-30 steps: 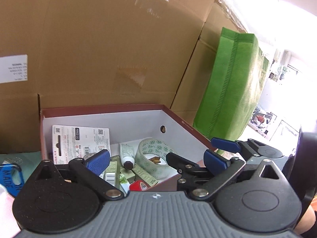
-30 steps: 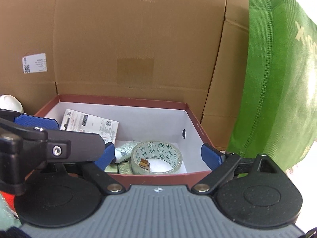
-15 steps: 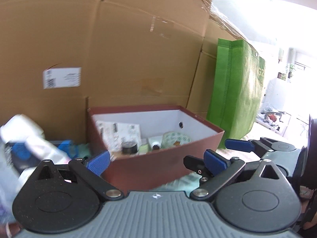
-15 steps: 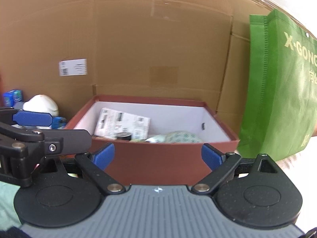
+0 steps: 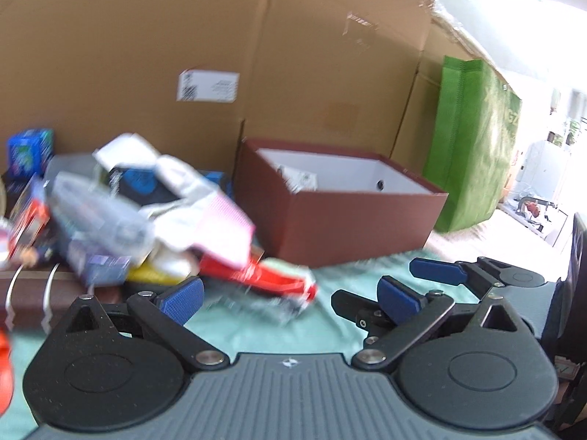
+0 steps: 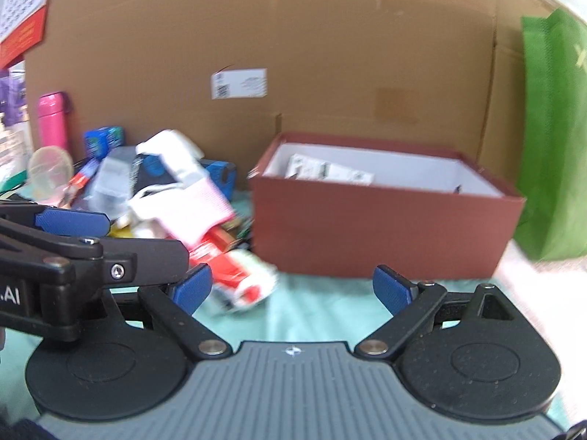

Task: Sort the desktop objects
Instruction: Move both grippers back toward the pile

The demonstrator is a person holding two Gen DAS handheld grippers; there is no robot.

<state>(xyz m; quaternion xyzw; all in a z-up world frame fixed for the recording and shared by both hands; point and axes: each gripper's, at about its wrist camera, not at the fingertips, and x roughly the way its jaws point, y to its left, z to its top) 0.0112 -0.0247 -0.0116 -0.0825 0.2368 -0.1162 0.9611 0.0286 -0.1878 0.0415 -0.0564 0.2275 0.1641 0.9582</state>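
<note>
both jaws released, nothing held | i'd aim left gripper (image 5: 290, 295) at the red pack (image 5: 264, 278) poking out of the pile (image 5: 139, 212) | grab low, then drop it in the brown box (image 5: 352, 227)

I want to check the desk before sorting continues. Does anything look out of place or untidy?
Yes. Left of the box, loose items lie in a jumbled pile, overlapping and tilted. A red packet has slid off its edge onto the green cloth. Both views are blurred, so finer damage cannot be judged.

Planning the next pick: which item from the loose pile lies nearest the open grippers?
The red-and-white packet on the teal cloth; it spills forward, while the pink-and-white cloth sits farther back.
</note>
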